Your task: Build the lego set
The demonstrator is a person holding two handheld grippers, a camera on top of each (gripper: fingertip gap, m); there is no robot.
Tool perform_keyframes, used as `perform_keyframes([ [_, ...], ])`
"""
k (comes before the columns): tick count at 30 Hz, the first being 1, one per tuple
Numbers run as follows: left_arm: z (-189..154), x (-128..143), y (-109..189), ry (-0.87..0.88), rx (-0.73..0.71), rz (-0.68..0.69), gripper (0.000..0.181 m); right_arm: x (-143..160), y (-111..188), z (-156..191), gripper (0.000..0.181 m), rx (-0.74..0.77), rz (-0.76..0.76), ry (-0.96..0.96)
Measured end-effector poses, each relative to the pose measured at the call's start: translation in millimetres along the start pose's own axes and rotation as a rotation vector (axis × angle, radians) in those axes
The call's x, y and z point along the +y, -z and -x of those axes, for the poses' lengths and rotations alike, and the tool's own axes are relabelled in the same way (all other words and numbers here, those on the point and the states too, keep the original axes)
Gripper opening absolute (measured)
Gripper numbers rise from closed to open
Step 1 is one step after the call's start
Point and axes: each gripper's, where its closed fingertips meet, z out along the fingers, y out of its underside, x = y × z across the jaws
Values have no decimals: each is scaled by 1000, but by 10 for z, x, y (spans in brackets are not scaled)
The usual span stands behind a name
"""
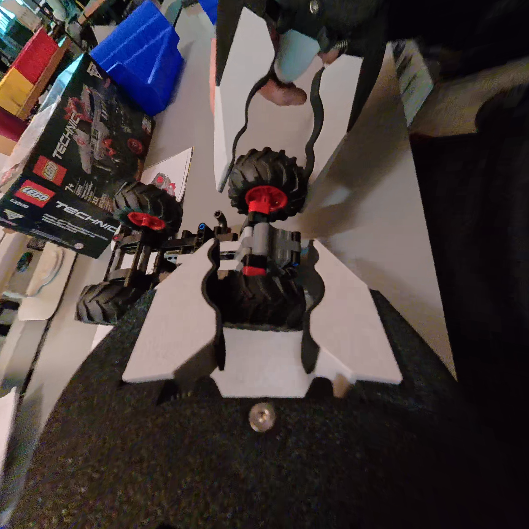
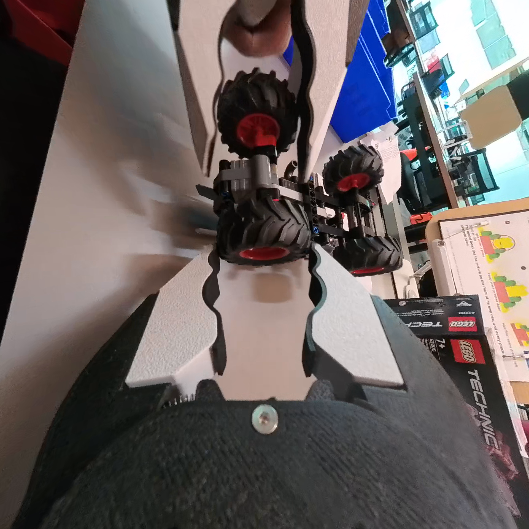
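The truck chassis (image 1: 200,246) hangs over the desk (image 1: 183,128) (4 wheels on): left claw (image 1: 262,274) grasps 1 wheel, right claw (image 2: 263,252) its opposite. Squeeze both evenly inward.

White table (image 1: 183,134) bears, seemingly, a dark box (image 1: 77,160).

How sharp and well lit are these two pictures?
Left wrist view: dim, warm light, edges bending from the wide lens, blue bin smeared by motion. Right wrist view: brighter, the toy truck fairly crisp, table streaked with blur, windows washed out.
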Motion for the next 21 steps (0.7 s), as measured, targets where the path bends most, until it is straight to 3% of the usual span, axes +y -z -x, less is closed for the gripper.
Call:
perform_keyframes([
  [6, -57, 121, -84, -333, -103, 343, 67, -109, 143, -6, 70, 0, -5, 40],
  [9, -65, 344, -132, -493, -119, 521, 56, -115, 150, 90, 69, -46, -2, 43],
  [17, -99, 343, -135, -482, -126, 544, 57, -95, 31, 261, 80, -102, 35, 140],
  [21, -229, 136, -101, -347, -119, 481, 61, -26, -30, 267, 83, -91, 88, 168],
])
